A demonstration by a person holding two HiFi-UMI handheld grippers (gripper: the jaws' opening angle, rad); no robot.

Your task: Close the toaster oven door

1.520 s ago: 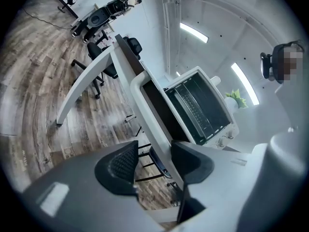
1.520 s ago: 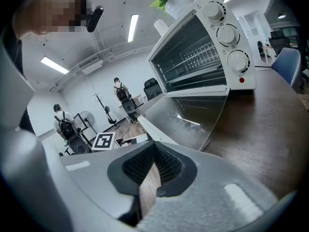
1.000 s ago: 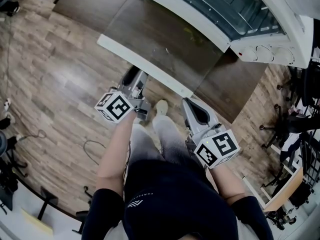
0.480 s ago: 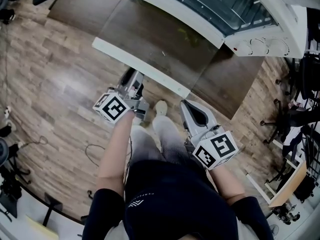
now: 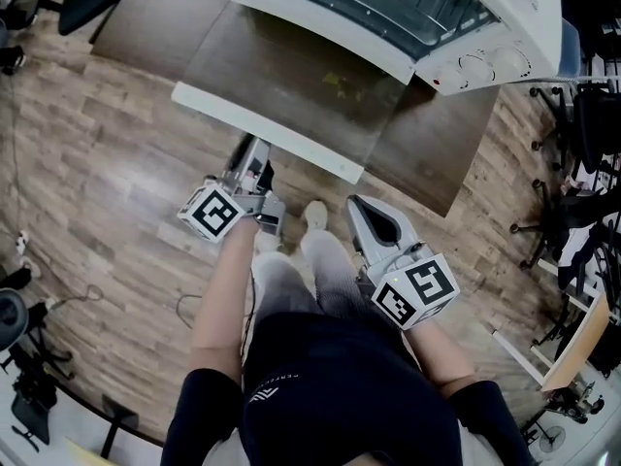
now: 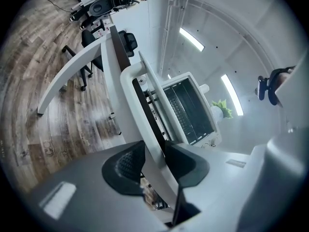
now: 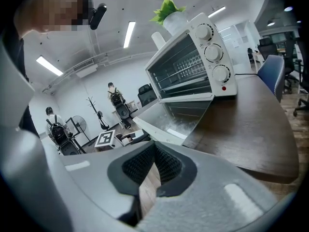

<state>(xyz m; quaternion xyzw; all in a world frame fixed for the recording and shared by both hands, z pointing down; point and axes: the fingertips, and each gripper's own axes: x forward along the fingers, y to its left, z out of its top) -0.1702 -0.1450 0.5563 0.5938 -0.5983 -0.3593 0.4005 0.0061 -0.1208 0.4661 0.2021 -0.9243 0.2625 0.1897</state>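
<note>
The toaster oven door lay fully open, unlifted; my left gripper was closing on its handle, and my right gripper was pinched together, empty.

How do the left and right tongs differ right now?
Left tongs are closing on the white handle of the oven door; right tongs have jaws together, nothing between. Left tongs reach the open door; right tongs sit apart from it. Both carry a marker cube.

obstacle: open door overhangs table edge | free: above floor, left of door
</note>
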